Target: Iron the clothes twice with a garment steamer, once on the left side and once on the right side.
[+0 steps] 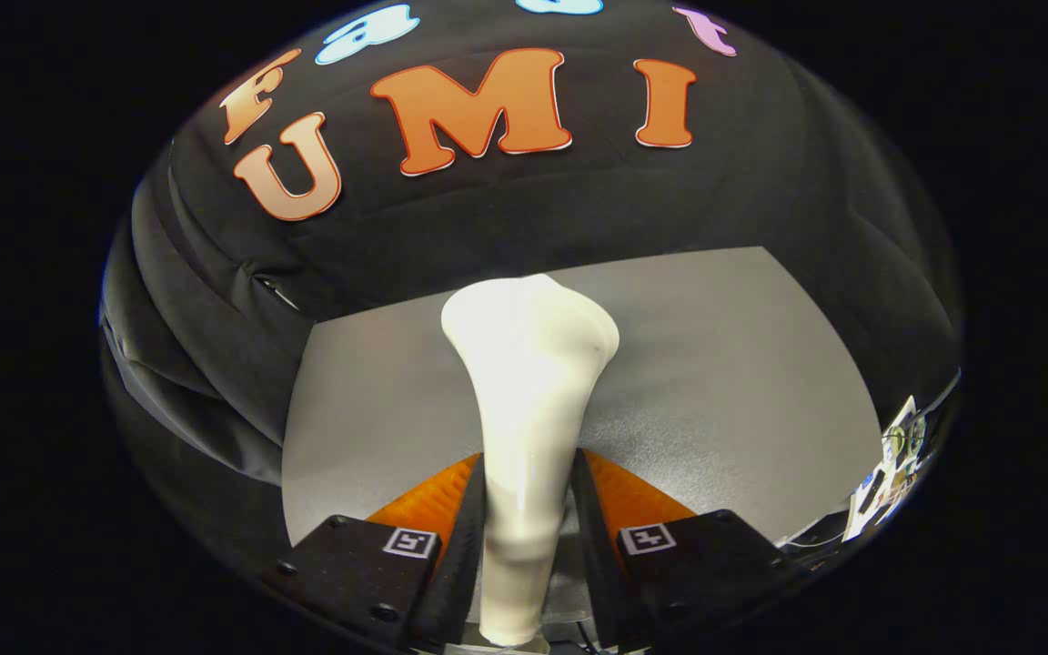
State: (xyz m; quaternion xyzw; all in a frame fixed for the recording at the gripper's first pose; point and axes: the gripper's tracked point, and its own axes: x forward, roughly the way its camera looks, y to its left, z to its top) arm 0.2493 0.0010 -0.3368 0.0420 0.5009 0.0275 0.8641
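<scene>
A white garment steamer (524, 400) stands up between my fingers, its narrow handle clamped by both and its wider head flaring out beyond them. My gripper (529, 482) is shut on that handle. The steamer is held above a grey table surface (724, 382), with its head pointing toward the black cloth wall at the back. I cannot make out any garment on the grey surface.
Black cloth (215, 337) hangs in folds along the left side and the back of the grey surface. At the right edge, past the table, lies a small clutter of cables and electronics (888, 473).
</scene>
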